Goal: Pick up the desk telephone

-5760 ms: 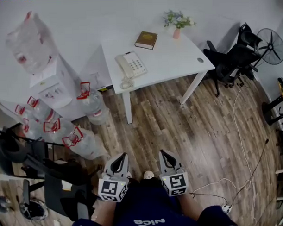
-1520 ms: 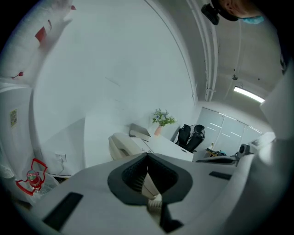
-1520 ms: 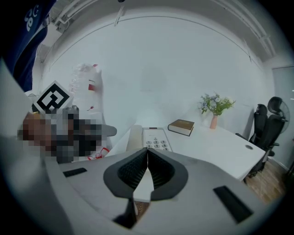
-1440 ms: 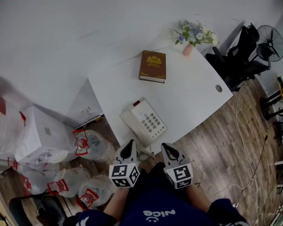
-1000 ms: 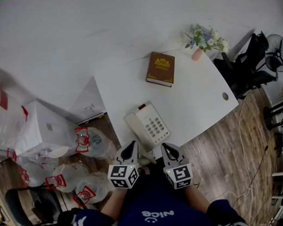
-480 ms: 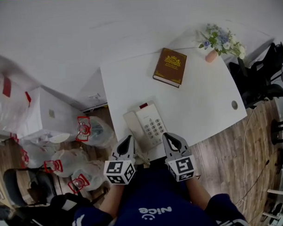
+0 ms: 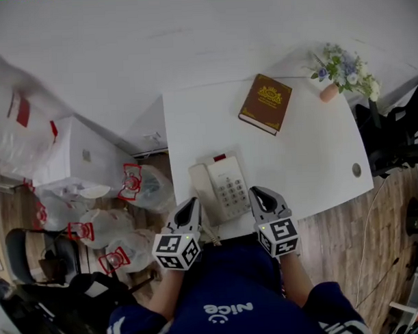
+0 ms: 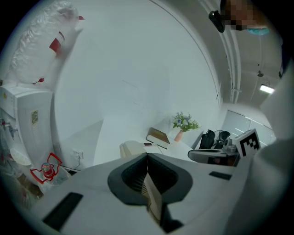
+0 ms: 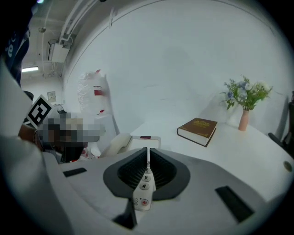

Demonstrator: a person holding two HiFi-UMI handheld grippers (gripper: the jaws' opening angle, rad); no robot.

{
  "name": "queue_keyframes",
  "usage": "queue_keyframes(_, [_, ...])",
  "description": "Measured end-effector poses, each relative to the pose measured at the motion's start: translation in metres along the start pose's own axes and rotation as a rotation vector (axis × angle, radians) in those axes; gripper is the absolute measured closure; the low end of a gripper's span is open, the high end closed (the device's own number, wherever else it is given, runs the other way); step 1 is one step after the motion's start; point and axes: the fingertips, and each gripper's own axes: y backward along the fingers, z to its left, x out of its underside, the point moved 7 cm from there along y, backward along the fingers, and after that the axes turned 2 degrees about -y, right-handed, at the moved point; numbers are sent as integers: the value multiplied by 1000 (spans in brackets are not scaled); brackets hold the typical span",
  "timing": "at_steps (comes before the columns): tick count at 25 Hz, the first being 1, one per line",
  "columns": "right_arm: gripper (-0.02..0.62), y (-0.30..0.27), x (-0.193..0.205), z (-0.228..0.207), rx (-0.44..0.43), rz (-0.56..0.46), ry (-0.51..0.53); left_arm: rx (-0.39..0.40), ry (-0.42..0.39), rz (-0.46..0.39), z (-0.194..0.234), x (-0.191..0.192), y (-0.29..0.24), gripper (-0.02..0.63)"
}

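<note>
The cream desk telephone (image 7: 220, 190) lies near the front edge of the white desk (image 7: 311, 152), its handset on the left and its keypad on the right. My left gripper (image 7: 189, 205) is shut and empty just off the phone's near left corner. Shut and empty too, my right gripper (image 7: 258, 194) hovers just right of the keypad. In the left gripper view the telephone (image 8: 133, 148) lies just past the shut left gripper (image 8: 148, 156). From the right gripper view, the handset (image 9: 117, 143) and keypad keys (image 9: 146, 176) show beyond the shut right gripper (image 9: 147, 150).
A brown book (image 7: 266, 104) lies toward the back of the desk, and a small vase of flowers (image 7: 342, 72) stands at the back right corner. Several water bottles (image 7: 131, 186) and a white dispenser (image 7: 79, 160) stand left of the desk. A black chair (image 7: 399, 136) is at the right.
The view has closed in on the desk. Both grippers, still shut, have come forward until they flank the phone's near end, the right one shifting further right.
</note>
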Motion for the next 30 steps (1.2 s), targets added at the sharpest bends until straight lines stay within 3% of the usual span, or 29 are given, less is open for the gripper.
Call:
queue_keyframes(7, [568,-12,0,-9,-106,56,-24,-5,75,16,-5,4,-6,587])
queue_keyframes(10, [478,-18,0,-14,-166,89,-42,-27,121,16,-1,6,-6,579])
queue_keyframes(11, [453,-21,0,-15,-184,102,-44,-27,142,21,1,7,-6,549])
queue_keyframes(13, [436,-27,0,-18,-213,128,-49,-7,193,45,5,10,-9,402])
queue_keyframes(17, [394,-40,3,-26,-275,200,-102,49,285,126,11,16,-21,302])
queue_keyframes(22, [387,-57,11,-38,-335,273,-184,100,394,214,21,24,-41,261])
queue_keyframes(30, [362,-89,27,-51,-406,391,-278,133,520,241,35,27,-57,252])
